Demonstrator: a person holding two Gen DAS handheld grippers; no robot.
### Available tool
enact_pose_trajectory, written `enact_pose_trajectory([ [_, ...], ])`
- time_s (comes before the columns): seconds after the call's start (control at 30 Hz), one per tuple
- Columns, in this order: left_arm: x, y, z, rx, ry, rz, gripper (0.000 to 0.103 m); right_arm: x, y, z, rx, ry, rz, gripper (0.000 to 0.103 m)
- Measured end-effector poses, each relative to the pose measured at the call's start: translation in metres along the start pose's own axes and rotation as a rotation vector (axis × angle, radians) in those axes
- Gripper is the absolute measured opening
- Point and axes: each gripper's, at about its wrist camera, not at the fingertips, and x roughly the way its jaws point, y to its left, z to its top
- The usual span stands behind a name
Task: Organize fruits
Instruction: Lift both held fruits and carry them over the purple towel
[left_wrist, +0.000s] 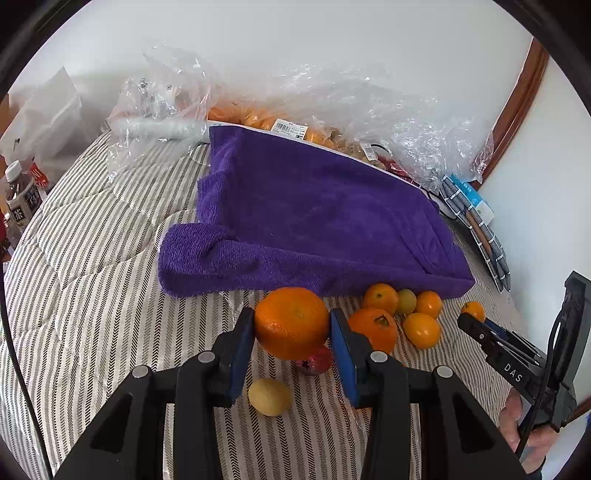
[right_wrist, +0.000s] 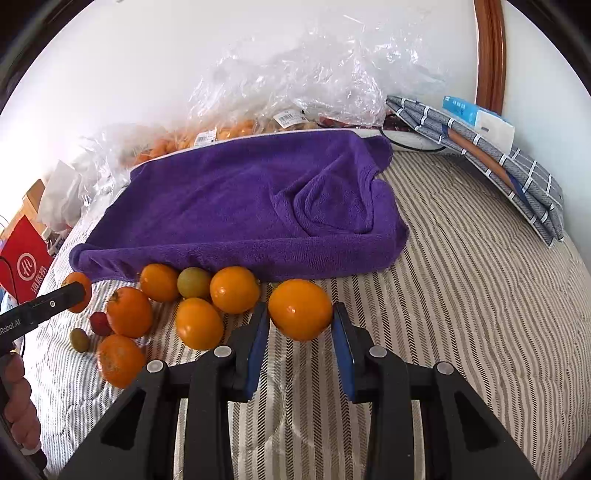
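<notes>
While the striped bedcover (left_wrist: 92, 280) fills the foreground of both wrist views, the left gripper (left_wrist: 291, 328) is seen clamped on a large orange (left_wrist: 291, 322), its blue pads pressed against both sides of the fruit, which appears lifted slightly above the cover. Directly below that orange, a small yellow fruit (left_wrist: 269, 397) and a dark red fruit (left_wrist: 316, 360) are found lying on the cover. In the right wrist view, the right gripper (right_wrist: 300, 317) is shown closed around a smooth orange-yellow fruit (right_wrist: 300, 309), with both pads touching it. To the left of that fruit, a loose cluster is spread on the cover: a second orange-yellow fruit (right_wrist: 199, 323), a persimmon with a leafy cap (right_wrist: 129, 312), a rougher orange (right_wrist: 120, 360), a small red fruit (right_wrist: 99, 323) and a small green fruit (right_wrist: 79, 339). Just behind these, two more orange fruits (right_wrist: 159, 282) and a greenish one (right_wrist: 194, 282) are lined up against the front edge of a purple towel (right_wrist: 240, 206), which is draped over a raised flat object. Farther back, crumpled clear plastic bags (right_wrist: 317, 74) holding more fruit are piled against the white wall, and folded grey checked cloth (right_wrist: 517, 177) is placed at the far right
</notes>
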Motion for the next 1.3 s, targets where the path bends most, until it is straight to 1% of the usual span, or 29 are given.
enact_pose_trajectory([
  [0.07,-0.004,-0.001,0.002,0.002,0.001,0.008,0.039,-0.008,0.001,0.001,-0.002,-0.012,-0.004,0.034],
  [0.13,-0.009,-0.001,0.006,0.002,-0.01,0.003,0.039,-0.014,0.003,0.003,-0.006,-0.023,-0.006,0.034],
  [0.37,-0.026,-0.006,0.022,0.027,-0.04,0.028,0.039,-0.031,0.011,0.015,-0.013,-0.057,-0.008,0.034],
  [0.5,-0.031,-0.006,0.035,0.019,-0.054,0.021,0.039,-0.038,0.015,0.022,-0.014,-0.074,0.001,0.034],
  [0.67,-0.035,-0.011,0.048,0.029,-0.068,0.014,0.039,-0.043,0.018,0.03,-0.024,-0.089,-0.011,0.034],
  [1.0,-0.025,-0.023,0.06,0.044,-0.068,0.002,0.039,-0.038,0.012,0.043,-0.013,-0.101,-0.023,0.034],
  [1.3,-0.009,-0.029,0.065,0.06,-0.054,0.002,0.039,-0.025,0.01,0.051,-0.018,-0.102,-0.025,0.034],
])
